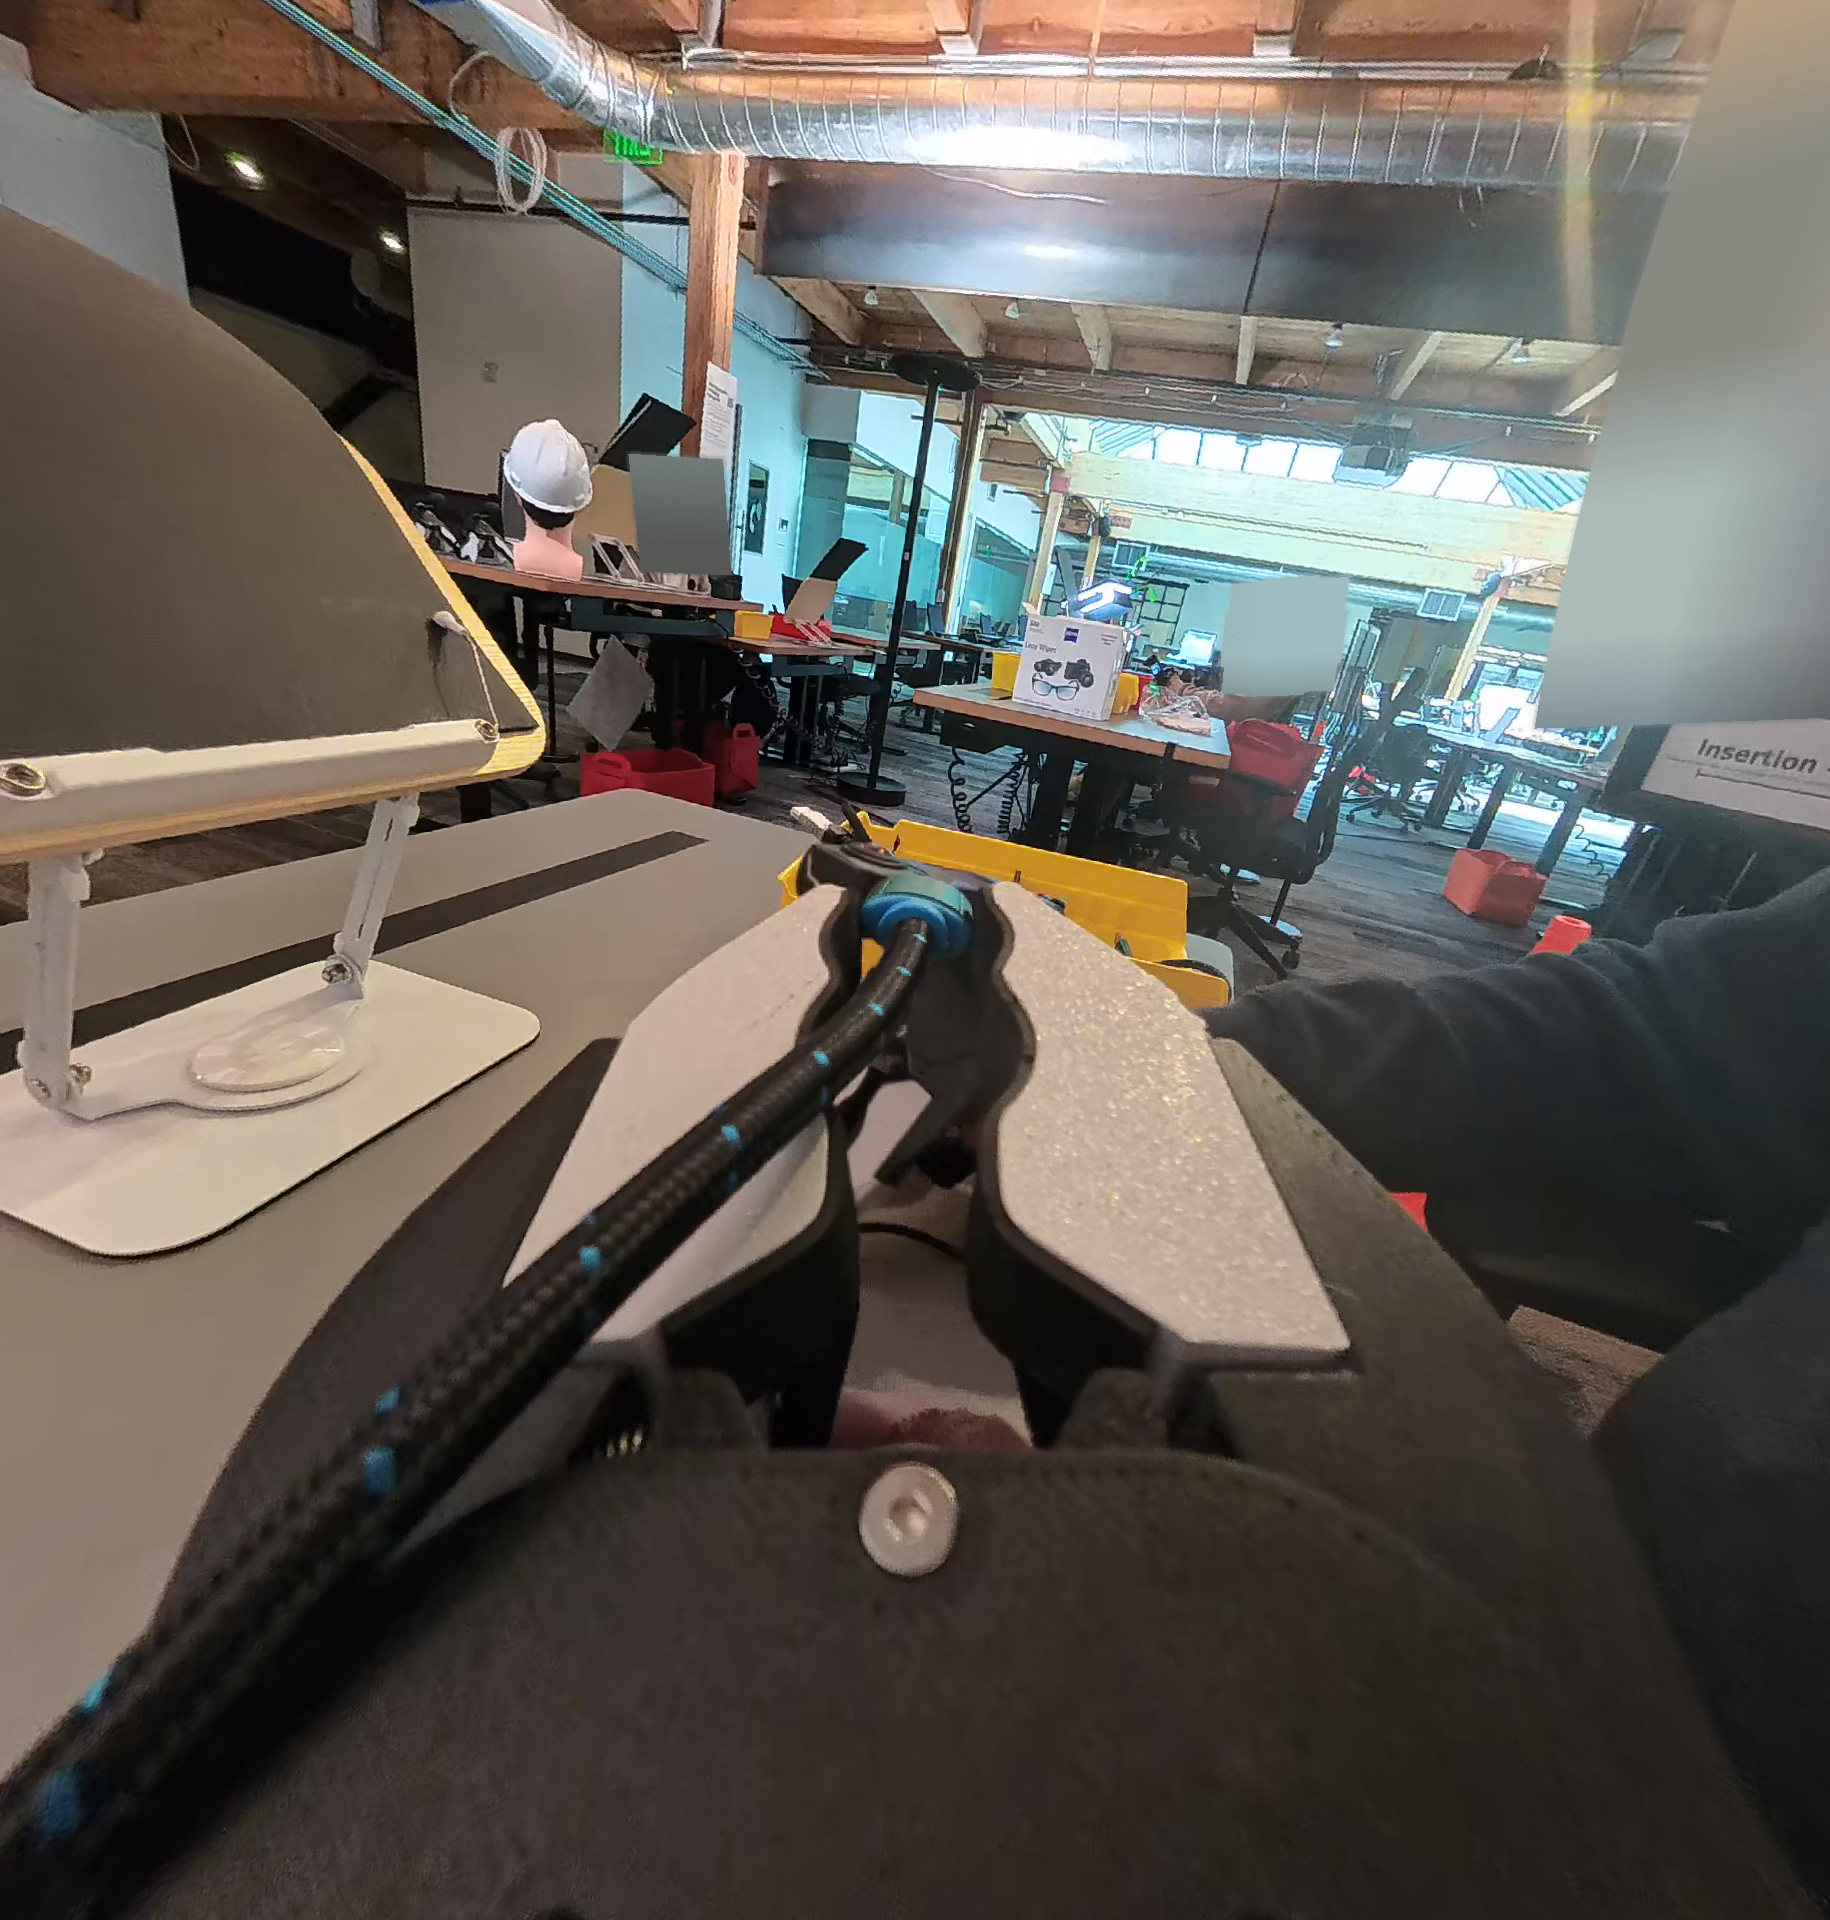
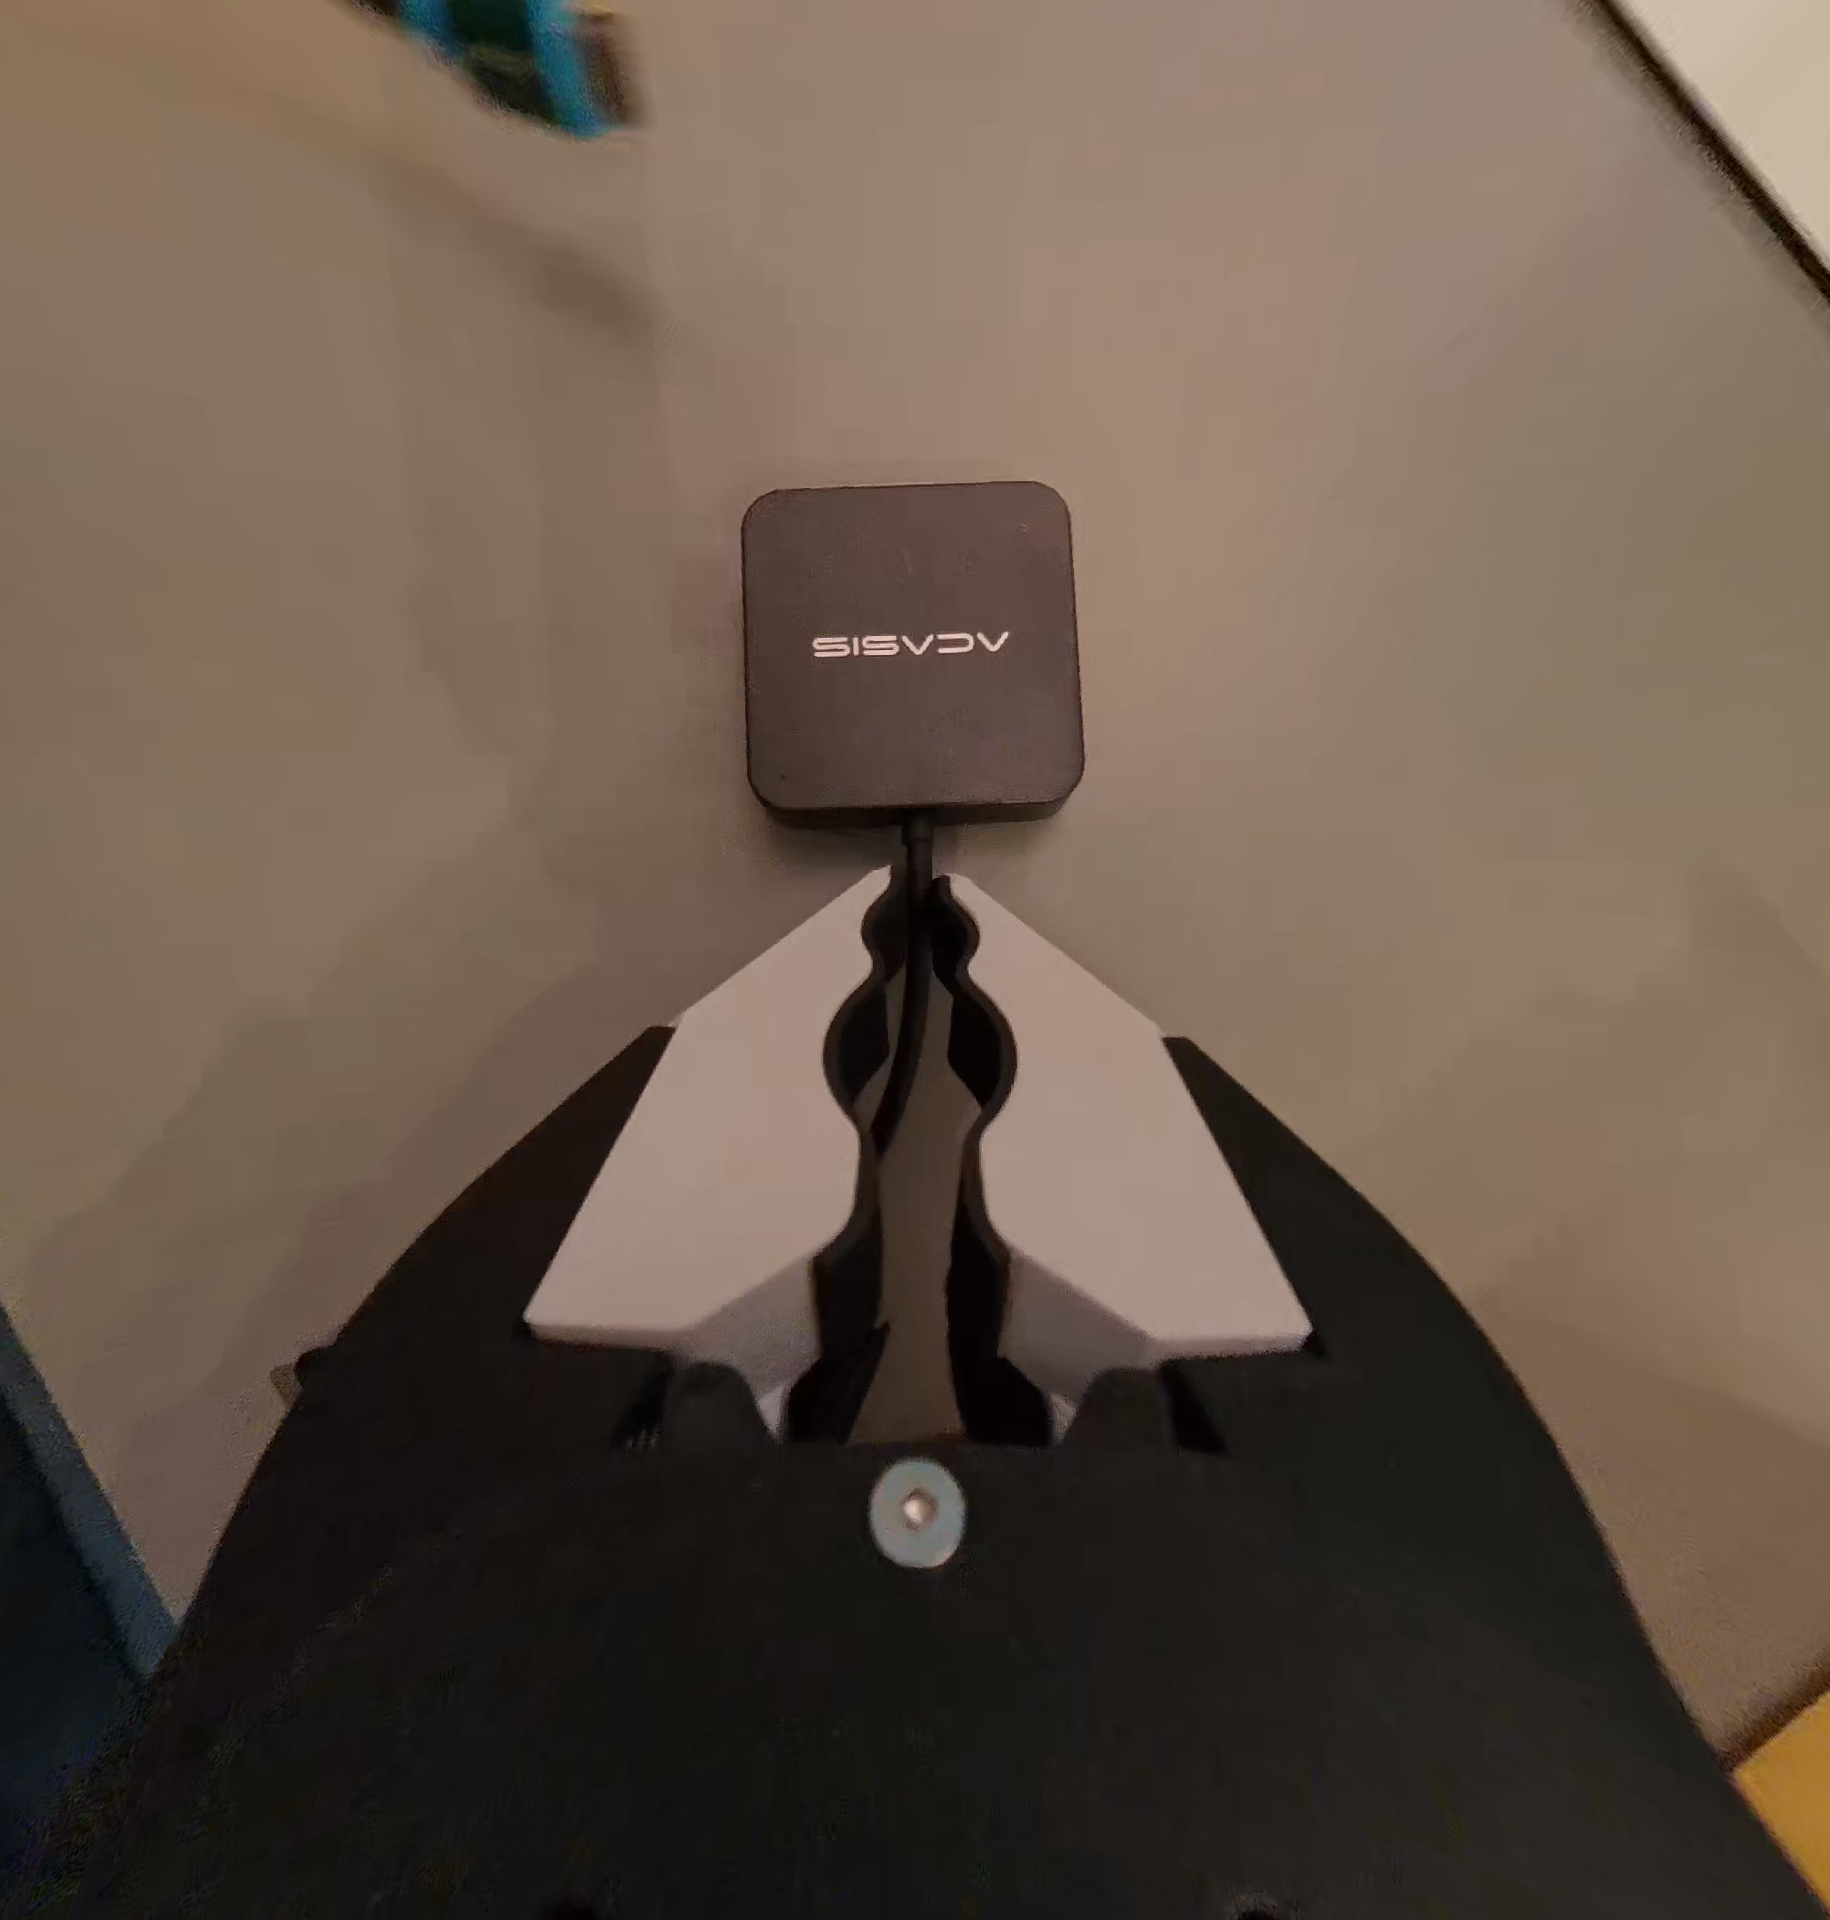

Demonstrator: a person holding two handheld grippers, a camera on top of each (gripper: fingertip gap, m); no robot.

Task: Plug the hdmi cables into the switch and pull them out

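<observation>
Counted in the left wrist view: one left gripper (image 1: 921,914) with two fingers (image 1: 1129,1122); one braided cable (image 1: 620,1216), ending in one blue-collared plug (image 1: 911,927); one white stand (image 1: 236,1091) at left, under one tilted board (image 1: 163,540); one yellow bin (image 1: 1077,883) at centre; one white hard hat (image 1: 547,468) on one mannequin head (image 1: 547,545), upper left; one white carton (image 1: 1072,670); at least four red containers (image 1: 646,774) across mid-frame; one dark sleeve (image 1: 1513,1060) at right.

Counted in the right wrist view: one right gripper (image 2: 913,883), again two-fingered; one black square switch (image 2: 911,655) at centre; one thin black lead (image 2: 916,842); one blurred blue-green object (image 2: 537,62), upper left, kind not made out.
</observation>
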